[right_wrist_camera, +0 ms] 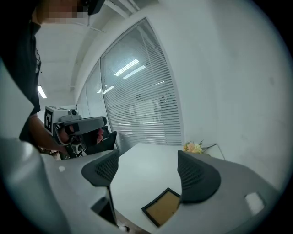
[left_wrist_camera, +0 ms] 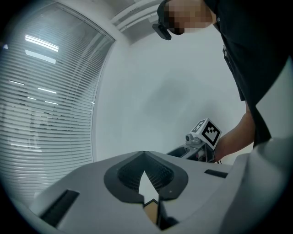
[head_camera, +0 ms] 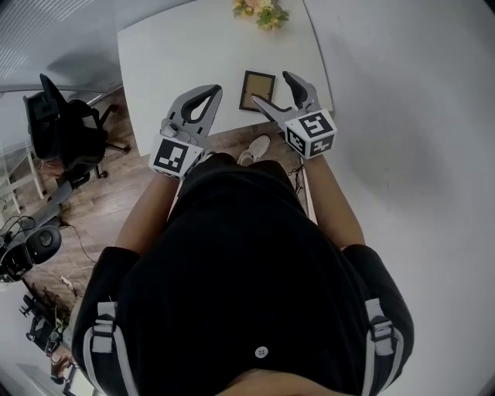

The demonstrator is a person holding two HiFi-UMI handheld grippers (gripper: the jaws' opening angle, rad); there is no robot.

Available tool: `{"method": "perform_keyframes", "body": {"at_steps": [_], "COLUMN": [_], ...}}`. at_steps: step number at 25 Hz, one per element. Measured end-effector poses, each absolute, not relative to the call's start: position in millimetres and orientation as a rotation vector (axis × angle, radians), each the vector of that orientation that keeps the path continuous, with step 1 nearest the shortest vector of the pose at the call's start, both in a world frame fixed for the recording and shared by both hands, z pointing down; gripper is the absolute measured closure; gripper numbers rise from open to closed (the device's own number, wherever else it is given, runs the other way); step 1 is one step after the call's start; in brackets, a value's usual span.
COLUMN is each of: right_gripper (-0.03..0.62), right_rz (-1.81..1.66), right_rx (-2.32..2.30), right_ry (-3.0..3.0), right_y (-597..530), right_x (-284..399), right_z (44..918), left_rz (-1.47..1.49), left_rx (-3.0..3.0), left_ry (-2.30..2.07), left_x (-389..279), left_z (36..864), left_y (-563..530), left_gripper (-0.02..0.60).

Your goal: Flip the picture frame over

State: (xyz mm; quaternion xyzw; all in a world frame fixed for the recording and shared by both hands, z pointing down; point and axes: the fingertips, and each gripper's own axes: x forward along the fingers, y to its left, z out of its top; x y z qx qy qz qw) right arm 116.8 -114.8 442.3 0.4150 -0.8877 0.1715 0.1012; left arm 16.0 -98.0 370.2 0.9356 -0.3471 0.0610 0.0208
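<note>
A small picture frame (head_camera: 257, 91), dark-edged with a tan panel facing up, lies flat near the front edge of the white table (head_camera: 186, 46). My right gripper (head_camera: 272, 88) is held open above the frame, not touching it. In the right gripper view the frame (right_wrist_camera: 163, 206) lies below and between the spread fingers (right_wrist_camera: 197, 176), and nothing is held in my right gripper (right_wrist_camera: 147, 171). My left gripper (head_camera: 213, 91) hovers to the left of the frame, its jaws closed and empty. In the left gripper view, that gripper (left_wrist_camera: 144, 155) points up at a wall, its tips together.
A bunch of flowers (head_camera: 261, 11) lies at the table's far edge, also seen as flowers (right_wrist_camera: 194, 147). An office chair (head_camera: 62, 128) stands left on the wooden floor. A white wall runs along the table's right side. The person's shoe (head_camera: 254, 149) shows under the front edge.
</note>
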Motion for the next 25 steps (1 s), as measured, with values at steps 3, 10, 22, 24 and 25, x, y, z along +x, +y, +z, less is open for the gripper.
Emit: {"method": "perform_keyframes", "body": {"at_steps": [3,10,22,24,25], "right_gripper": [0.187,0.187,0.187,0.192,0.192], "right_rz": [0.567,0.67,0.856,0.887,0.903], "right_rx": [1.206,1.195,1.269,1.306,1.325], "right_ry": [-2.591,-2.483,-2.198,-2.135,-2.108], "right_y": [-130,-155,-172,-171,-169], "right_x": [122,108,59,58,60], "right_z": [459,510,601,617,624], "left_rz": [0.179,0.185,0.207,0.212,0.222], "left_rx": [2.883,2.881,2.906,2.9,2.905], "left_ry": [-1.071,-1.02,-0.811,-0.784,-0.764], "left_x": [25,26,-5,-7,-6], "left_z": [375,394,449,459,463], "left_y": [-108,-135,-164,-164,-162], "left_gripper": [0.577,0.577,0.577,0.577,0.577]}}
